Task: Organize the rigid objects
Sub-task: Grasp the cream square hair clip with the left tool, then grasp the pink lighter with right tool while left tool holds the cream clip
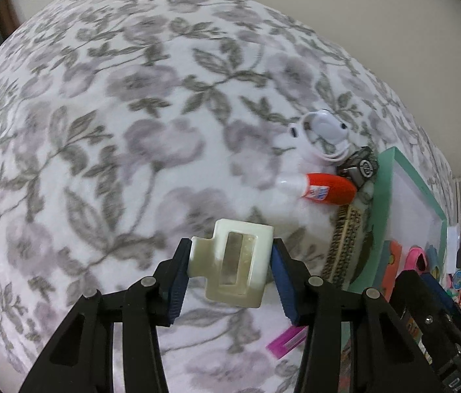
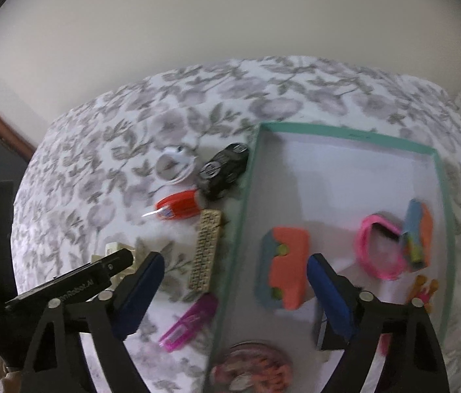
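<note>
A: Which item are we holding in the left tongs (image 1: 230, 270)?

B: We are gripping a cream hair claw clip (image 1: 235, 263) there; both blue pads are pressing on its sides, and it is hanging above the floral cloth (image 1: 115, 131).

A: And the right tongs (image 2: 235, 283)?

B: We are keeping them open, with nothing between the pads. They are hovering over the near left part of the teal-rimmed tray (image 2: 345, 129).

A: What is lying inside that tray?

B: We are seeing an orange and grey toy block (image 2: 284, 273), a pink ring-shaped piece (image 2: 379, 245) and a multicoloured block (image 2: 418, 234) leaning beside it.

A: What is waiting outside the tray?

B: On the cloth, just left of the tray wall, we are seeing a black toy car (image 2: 225, 168), white earphones (image 2: 174, 163), a red glue bottle (image 2: 179, 208), a gold rectangular hair clip (image 2: 204, 250) and a magenta snap clip (image 2: 189, 326). The car is touching the glue bottle's base.
</note>
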`<move>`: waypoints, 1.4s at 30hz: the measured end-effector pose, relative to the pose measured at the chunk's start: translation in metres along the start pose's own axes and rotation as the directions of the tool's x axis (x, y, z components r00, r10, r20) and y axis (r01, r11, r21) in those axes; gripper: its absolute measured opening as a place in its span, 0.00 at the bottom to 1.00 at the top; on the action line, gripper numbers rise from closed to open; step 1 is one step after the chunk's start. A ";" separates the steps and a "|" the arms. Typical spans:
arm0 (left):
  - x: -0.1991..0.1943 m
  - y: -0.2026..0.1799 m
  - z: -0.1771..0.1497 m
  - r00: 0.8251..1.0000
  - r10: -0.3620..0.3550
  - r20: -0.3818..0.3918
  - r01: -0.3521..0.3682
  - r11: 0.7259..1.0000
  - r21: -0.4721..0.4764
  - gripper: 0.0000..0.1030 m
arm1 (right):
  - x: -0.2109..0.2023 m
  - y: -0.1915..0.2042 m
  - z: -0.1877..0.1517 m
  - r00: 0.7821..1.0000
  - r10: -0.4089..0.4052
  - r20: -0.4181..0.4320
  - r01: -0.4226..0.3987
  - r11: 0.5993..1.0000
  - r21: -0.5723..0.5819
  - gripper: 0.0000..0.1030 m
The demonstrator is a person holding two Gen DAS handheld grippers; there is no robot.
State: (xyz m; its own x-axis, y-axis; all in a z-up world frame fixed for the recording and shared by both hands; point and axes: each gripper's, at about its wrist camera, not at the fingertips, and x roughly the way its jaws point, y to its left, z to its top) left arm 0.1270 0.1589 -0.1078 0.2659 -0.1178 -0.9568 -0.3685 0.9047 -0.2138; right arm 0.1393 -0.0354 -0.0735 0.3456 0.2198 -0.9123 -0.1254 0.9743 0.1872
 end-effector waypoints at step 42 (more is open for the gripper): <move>-0.013 0.073 -0.023 0.998 -0.020 -0.063 0.012 0.993 -0.113 0.49 | 0.064 0.079 -0.063 0.971 -0.092 -0.223 0.054 0.983 -0.173 0.45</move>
State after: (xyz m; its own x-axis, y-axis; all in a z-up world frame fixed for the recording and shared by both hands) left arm 0.0759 0.2173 -0.1154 0.2161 -0.1614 -0.9630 -0.4638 0.8509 -0.2466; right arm 0.0933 0.0529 -0.1398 0.1400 0.1123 -0.9838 -0.2659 0.9613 0.0719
